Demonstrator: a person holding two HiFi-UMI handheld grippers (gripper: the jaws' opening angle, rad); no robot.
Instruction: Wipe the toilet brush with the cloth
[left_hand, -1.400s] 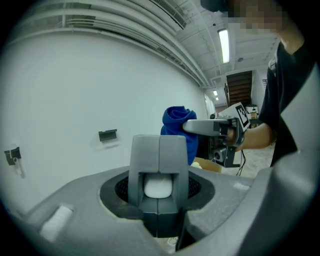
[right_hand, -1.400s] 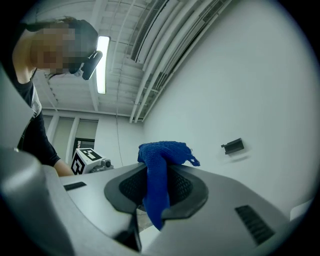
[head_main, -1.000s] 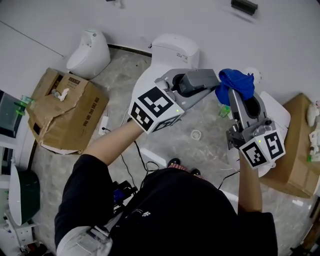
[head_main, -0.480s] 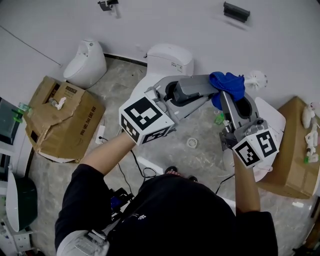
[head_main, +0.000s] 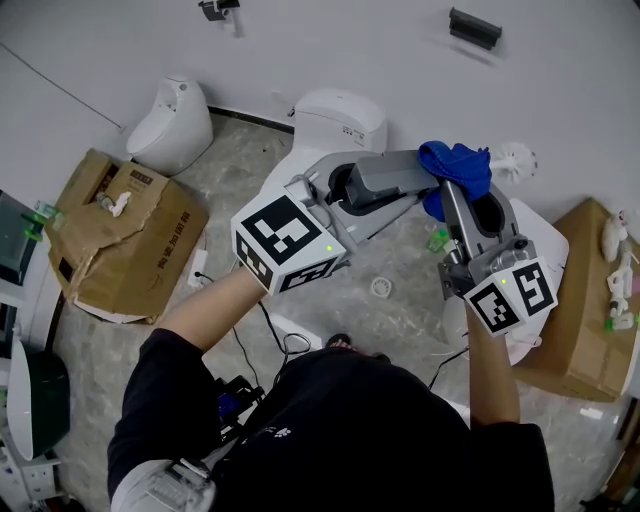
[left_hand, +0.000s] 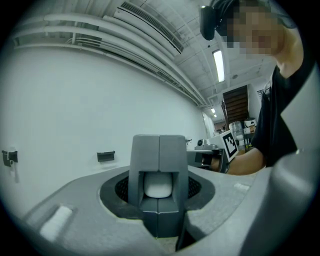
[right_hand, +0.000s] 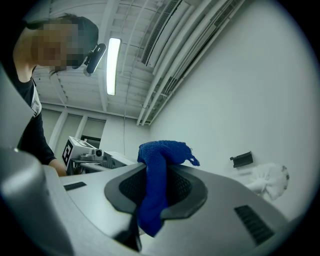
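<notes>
The label on the cardboard box (head_main: 150, 230) at left is too small to read. The left tongs (left_hand: 159, 155), set wide, grip the white handle end of the toilet brush (left_hand: 158, 184). The right tongs (head_main: 452, 190) pinch the blue cloth (head_main: 458, 163), which hides the shaft; the bristle head (head_main: 515, 158) pokes out at far right.
</notes>
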